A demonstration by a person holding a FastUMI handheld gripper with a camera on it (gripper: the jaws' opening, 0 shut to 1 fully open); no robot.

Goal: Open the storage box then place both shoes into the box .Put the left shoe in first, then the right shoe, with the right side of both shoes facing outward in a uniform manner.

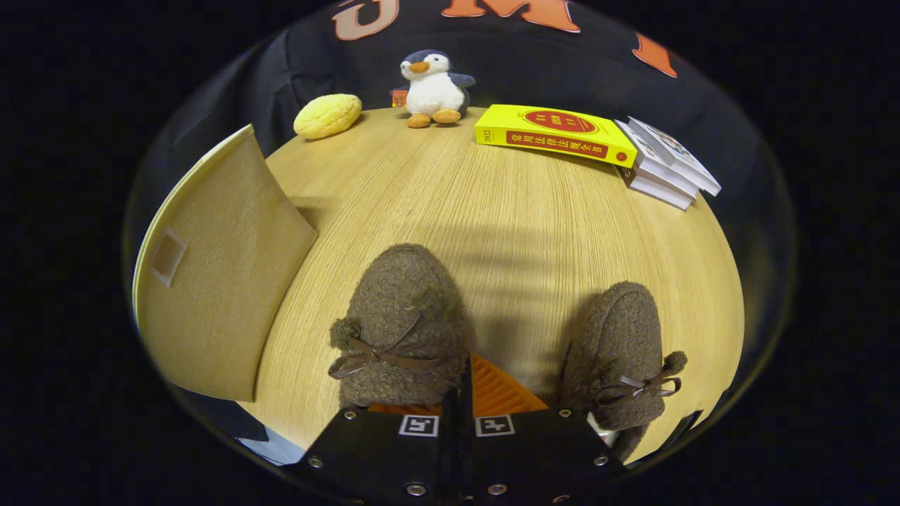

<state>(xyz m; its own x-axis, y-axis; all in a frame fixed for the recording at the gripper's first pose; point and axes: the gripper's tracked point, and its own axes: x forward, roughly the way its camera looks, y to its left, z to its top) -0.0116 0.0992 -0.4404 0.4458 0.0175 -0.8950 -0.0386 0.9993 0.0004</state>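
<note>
The gripper (464, 393) was clenched with its fingers together, grasping nothing, low over the counter (534, 232) between two brown slippers. The left slipper (404, 323) lay just ahead to the left, the right slipper (622, 351) to the right. The storage box (218, 274) stood further left, seemingly unopened. To do this well, the lid should probably come off first, before either slipper was touched.
</note>
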